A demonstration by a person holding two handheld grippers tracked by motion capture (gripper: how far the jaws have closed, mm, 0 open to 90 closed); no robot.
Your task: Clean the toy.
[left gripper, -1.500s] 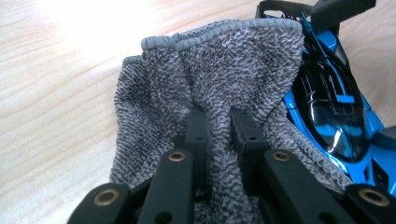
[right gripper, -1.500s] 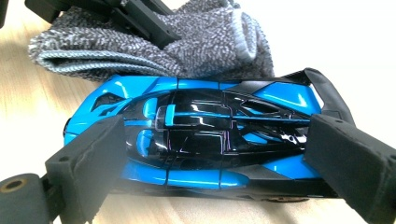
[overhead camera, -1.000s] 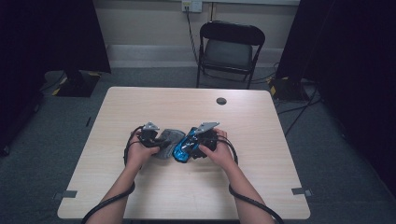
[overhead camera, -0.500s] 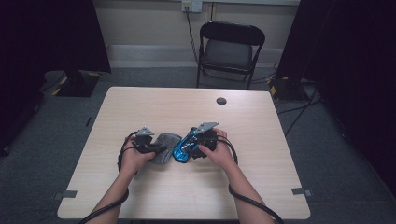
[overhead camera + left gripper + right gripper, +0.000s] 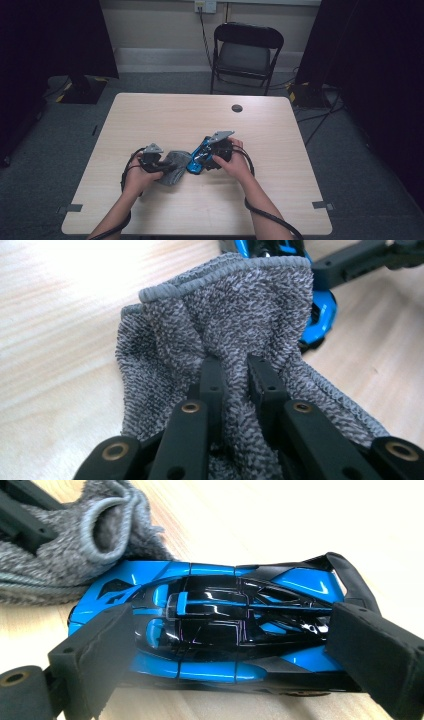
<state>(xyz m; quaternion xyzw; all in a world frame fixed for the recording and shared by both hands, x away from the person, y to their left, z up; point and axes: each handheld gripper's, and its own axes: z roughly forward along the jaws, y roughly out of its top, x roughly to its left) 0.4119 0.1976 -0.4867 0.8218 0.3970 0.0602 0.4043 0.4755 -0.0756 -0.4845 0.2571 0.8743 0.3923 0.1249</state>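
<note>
A grey knitted sock [image 5: 225, 305] lies bunched on the wooden table [image 5: 200, 120]. My left gripper [image 5: 235, 367] is shut on a pinch of its fabric. A blue and black toy car [image 5: 220, 625] sits just beyond the sock's cuff. My right gripper [image 5: 230, 645] is shut on it lengthwise, one foam pad [image 5: 95, 650] at its nose and the other at its tail. In the high view the left gripper [image 5: 161, 161], the sock [image 5: 174, 165], the car [image 5: 196, 161] and the right gripper [image 5: 206, 156] form a row at the table's middle. The sock's open cuff [image 5: 107, 522] touches the car's nose.
A small dark round disc [image 5: 237, 108] lies near the table's far edge. A black folding chair [image 5: 245, 50] stands behind the table. Cables trail from both grippers along the person's forearms. Bare tabletop surrounds the hands.
My left gripper has moved left and a little toward the person, drawing the sock with it. The right gripper and the car have stayed put.
</note>
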